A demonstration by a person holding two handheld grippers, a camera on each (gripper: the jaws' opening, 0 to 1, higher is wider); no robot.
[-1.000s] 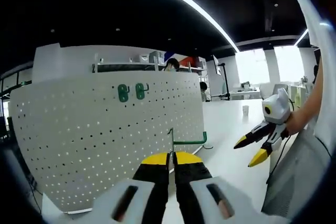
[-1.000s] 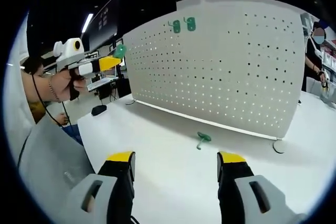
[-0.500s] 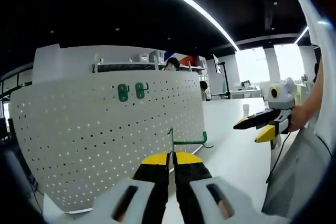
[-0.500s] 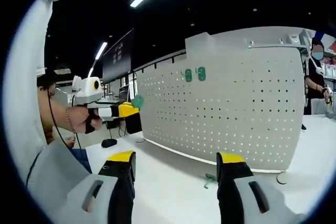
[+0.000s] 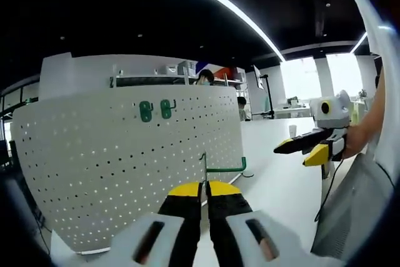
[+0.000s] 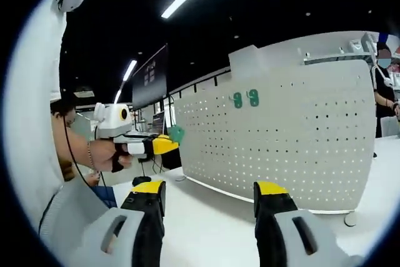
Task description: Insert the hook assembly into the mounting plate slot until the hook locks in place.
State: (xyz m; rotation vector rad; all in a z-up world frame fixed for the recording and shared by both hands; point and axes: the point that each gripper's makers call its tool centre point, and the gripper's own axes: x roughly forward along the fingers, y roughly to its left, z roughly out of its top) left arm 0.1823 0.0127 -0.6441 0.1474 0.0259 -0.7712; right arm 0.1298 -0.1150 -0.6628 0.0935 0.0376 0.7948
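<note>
While left gripper point(image 5: 204, 190) pinches green hook point(image 5: 220, 168) — seemingly firmly — right gripper point(image 6: 209, 190) gapes.

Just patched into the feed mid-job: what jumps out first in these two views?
The big white pegboard stands upright on the table, with two green hooks already seated side by side near its top. The left gripper is shut on another green hook, held in front of the board. The right gripper is open and holds nothing, off to the side.
</note>
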